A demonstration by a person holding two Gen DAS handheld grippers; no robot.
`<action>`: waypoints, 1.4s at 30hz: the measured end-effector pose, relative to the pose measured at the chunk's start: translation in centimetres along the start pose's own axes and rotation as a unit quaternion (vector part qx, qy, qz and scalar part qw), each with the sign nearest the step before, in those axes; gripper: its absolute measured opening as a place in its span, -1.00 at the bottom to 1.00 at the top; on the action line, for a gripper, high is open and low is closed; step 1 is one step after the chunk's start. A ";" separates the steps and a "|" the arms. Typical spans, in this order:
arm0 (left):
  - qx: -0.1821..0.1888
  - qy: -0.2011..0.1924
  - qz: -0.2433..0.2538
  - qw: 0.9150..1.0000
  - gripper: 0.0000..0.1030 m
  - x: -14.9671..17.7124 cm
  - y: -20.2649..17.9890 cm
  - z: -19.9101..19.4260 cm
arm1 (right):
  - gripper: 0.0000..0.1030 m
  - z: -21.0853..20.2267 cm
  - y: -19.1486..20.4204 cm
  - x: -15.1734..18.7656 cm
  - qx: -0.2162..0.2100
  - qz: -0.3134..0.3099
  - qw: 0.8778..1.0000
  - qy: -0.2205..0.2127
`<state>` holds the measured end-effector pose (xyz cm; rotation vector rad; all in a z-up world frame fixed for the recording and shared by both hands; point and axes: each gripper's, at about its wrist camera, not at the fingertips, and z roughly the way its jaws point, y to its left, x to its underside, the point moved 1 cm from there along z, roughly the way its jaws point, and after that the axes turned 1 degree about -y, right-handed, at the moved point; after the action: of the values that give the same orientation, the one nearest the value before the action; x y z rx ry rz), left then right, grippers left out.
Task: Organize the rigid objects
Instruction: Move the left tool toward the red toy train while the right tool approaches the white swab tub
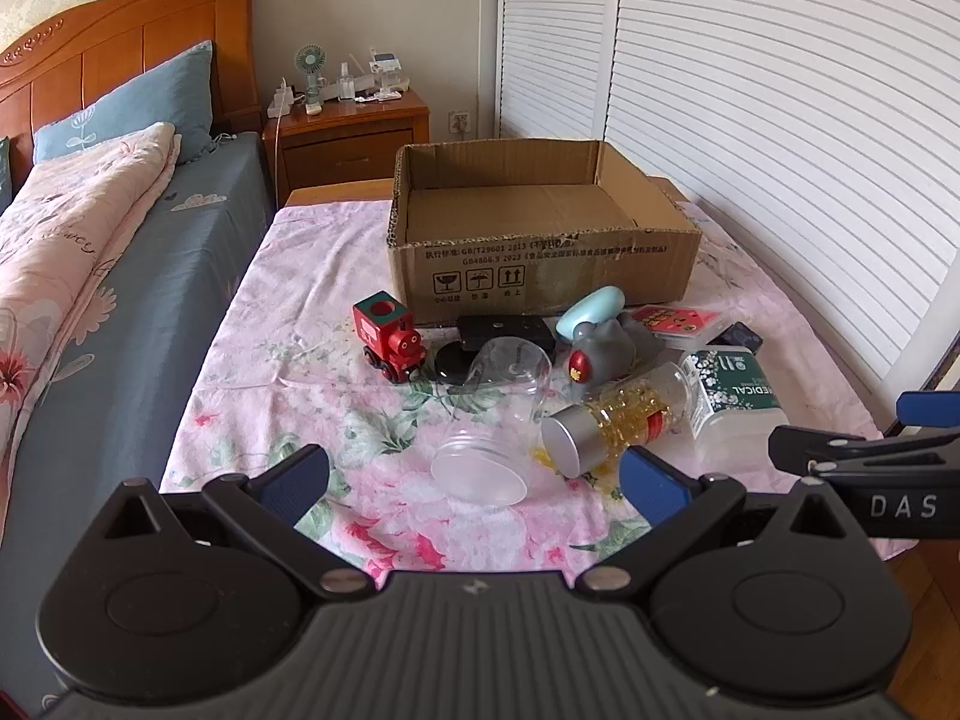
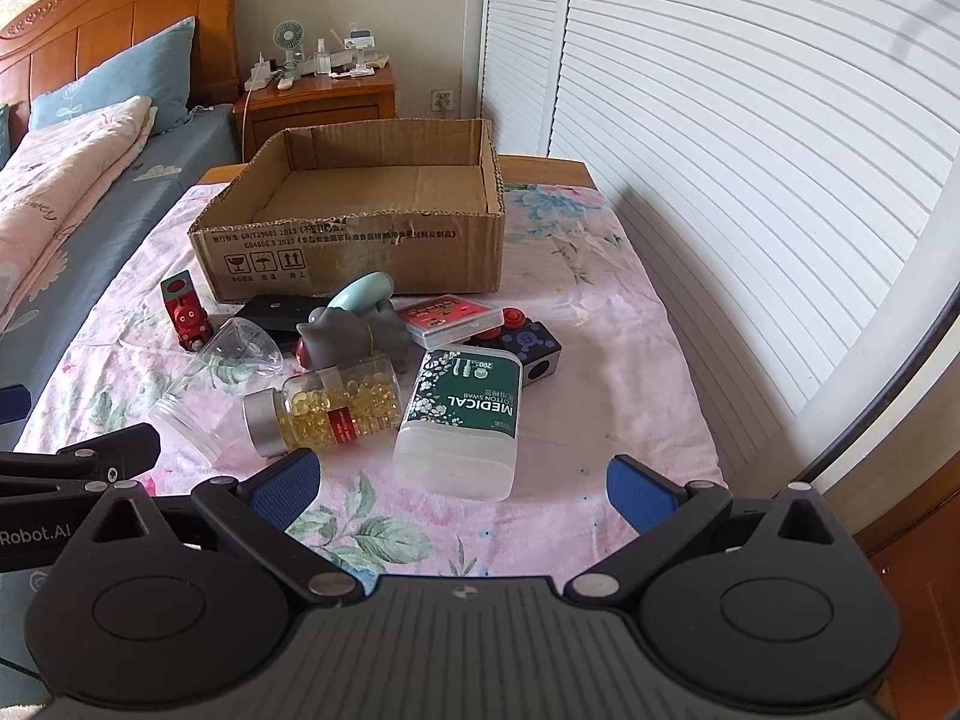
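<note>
Red toy train, brown cardboard box, pink floral cloth

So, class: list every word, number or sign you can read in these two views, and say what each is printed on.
"MEDICAL", "COTTON SWAB", "200": cotton swab tub.
"GB/T29601 2013", "GB4806.9 2023", three handling symbols: cardboard box; its Chinese print is too small.
"DAS": right gripper body, left wrist view.
"Robot.AI": left gripper body, right wrist view.
Red card case, capsule bottle label: unreadable.
</note>
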<state>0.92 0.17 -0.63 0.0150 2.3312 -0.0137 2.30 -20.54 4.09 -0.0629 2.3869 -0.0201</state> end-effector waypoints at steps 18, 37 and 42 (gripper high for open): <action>0.000 -0.006 0.010 1.000 0.98 -0.6 -0.1 0.4 | 1.00 0.4 0.2 -0.7 0.004 -0.014 1.000 -0.009; 0.042 -0.017 0.044 0.998 0.99 -0.9 0.3 1.9 | 1.00 1.4 -0.4 -1.0 -0.043 -0.045 0.997 -0.042; 0.047 -0.018 0.064 0.997 0.99 -0.4 1.0 2.9 | 1.00 2.2 -0.8 -0.5 -0.058 -0.072 0.995 -0.050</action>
<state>3.33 1.09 -2.33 0.2095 2.2878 -0.0602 4.15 -21.31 2.86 -0.2835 2.2781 0.0527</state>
